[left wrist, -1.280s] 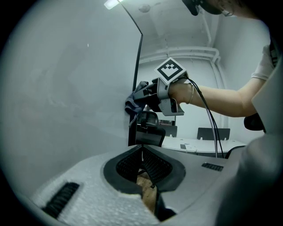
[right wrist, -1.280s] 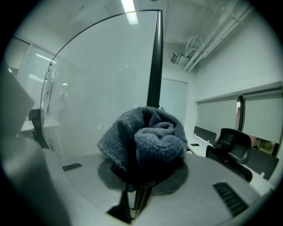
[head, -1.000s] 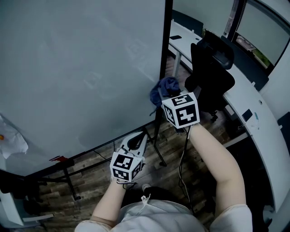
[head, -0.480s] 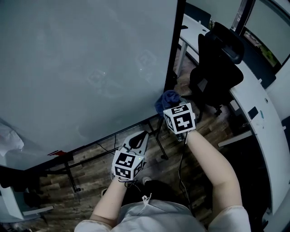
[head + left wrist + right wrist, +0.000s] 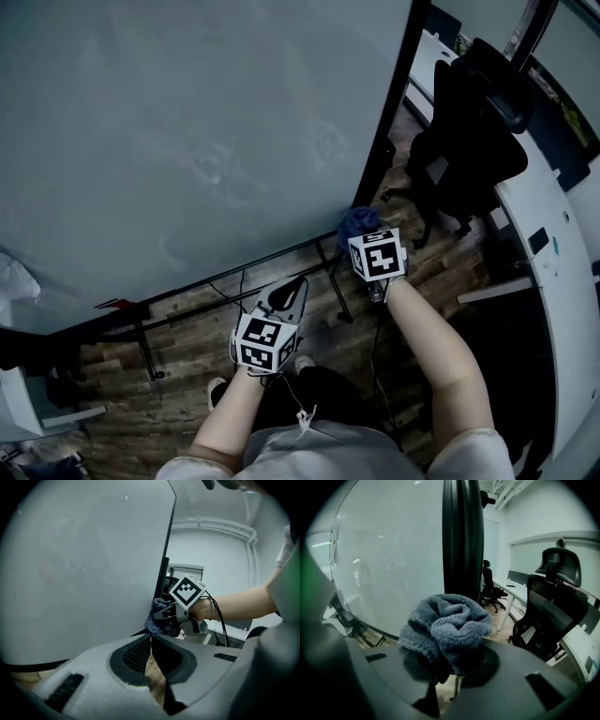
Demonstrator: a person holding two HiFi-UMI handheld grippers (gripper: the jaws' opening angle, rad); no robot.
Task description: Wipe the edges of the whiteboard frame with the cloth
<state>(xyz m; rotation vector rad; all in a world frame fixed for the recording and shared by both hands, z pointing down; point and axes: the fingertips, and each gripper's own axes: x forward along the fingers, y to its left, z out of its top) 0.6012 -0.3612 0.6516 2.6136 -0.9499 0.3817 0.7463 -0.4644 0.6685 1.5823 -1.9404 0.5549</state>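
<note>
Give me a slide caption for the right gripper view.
Right tongs hold a bunched grey-blue cloth up at the dark whiteboard frame, an office chair to the right.

We can't see the right claw (image 5: 446, 663) tips, the bunched cloth (image 5: 445, 627) covers them. In the head view the claw itself hides most of the cloth. The whiteboard frame (image 5: 462, 536) runs off the top edge. We can't confirm cloth-to-frame contact.
</note>
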